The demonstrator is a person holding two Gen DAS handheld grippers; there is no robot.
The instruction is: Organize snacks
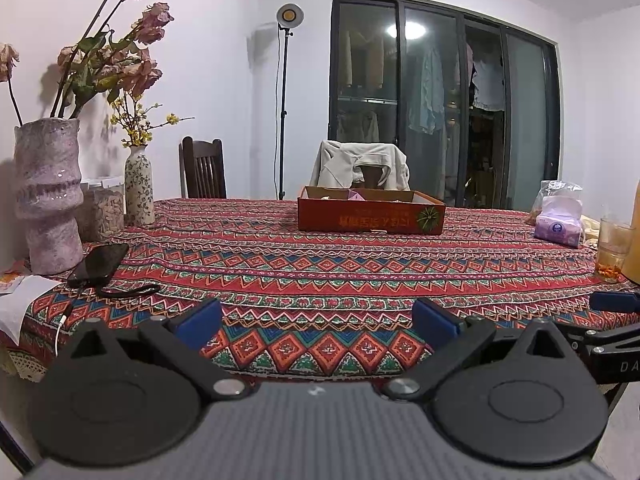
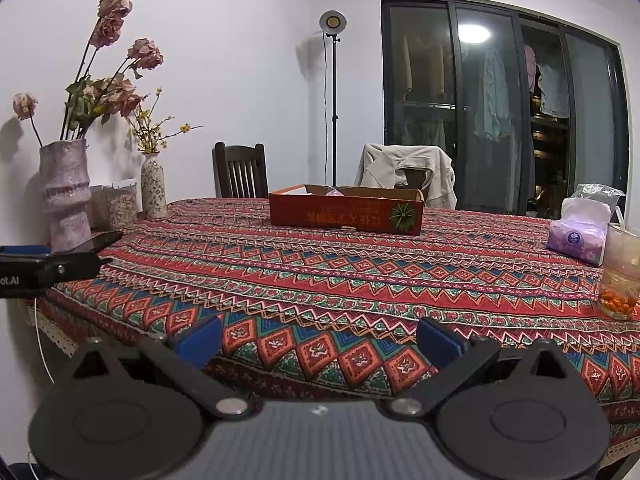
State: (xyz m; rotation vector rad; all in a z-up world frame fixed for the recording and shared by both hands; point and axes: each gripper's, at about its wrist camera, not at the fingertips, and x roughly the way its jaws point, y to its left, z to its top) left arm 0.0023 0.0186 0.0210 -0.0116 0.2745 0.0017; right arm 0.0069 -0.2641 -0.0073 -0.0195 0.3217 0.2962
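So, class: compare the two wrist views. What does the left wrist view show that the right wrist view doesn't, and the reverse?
Only the left wrist view shows the phone's looped cable and white paper at the table's left edge. Only the right wrist view shows the straw in the glass. Both share the red box, two vases, tissue pack, patterned tablecloth and an open, empty gripper.

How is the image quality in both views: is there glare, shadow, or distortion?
Left wrist view: strong fisheye bending, dark corners; a ceiling light reflects as a bright spot in the glass doors; the large vase throws a soft shadow on the wall. Right wrist view: same curvature; same reflection; the red box is sharp, with slight softness toward the edges.
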